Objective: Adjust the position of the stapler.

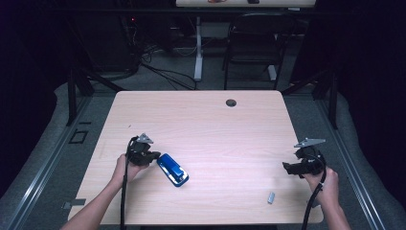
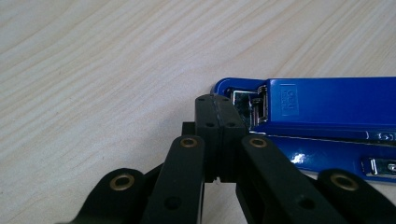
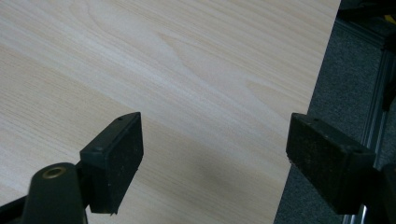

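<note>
The left claw (image 1: pixel 152 156) is fully closed on nothing, tips just beside the blue stapler (image 1: pixel 173 169) lying on the desk (image 1: pixel 210 129); a small grey piece (image 1: pixel 271 197) lies farther right; right claw (image 1: pixel 288 167) wide open, empty

2 forearms enter from below. Left hand-held gripper (image 1: pixel 154 156) low, angled right, jaws pressed together with nothing between them. Right hand-held gripper (image 1: pixel 288 167) near the right edge, pointing left, jaws spread wide, pads (image 3: pixel 119 161) bare.
</note>
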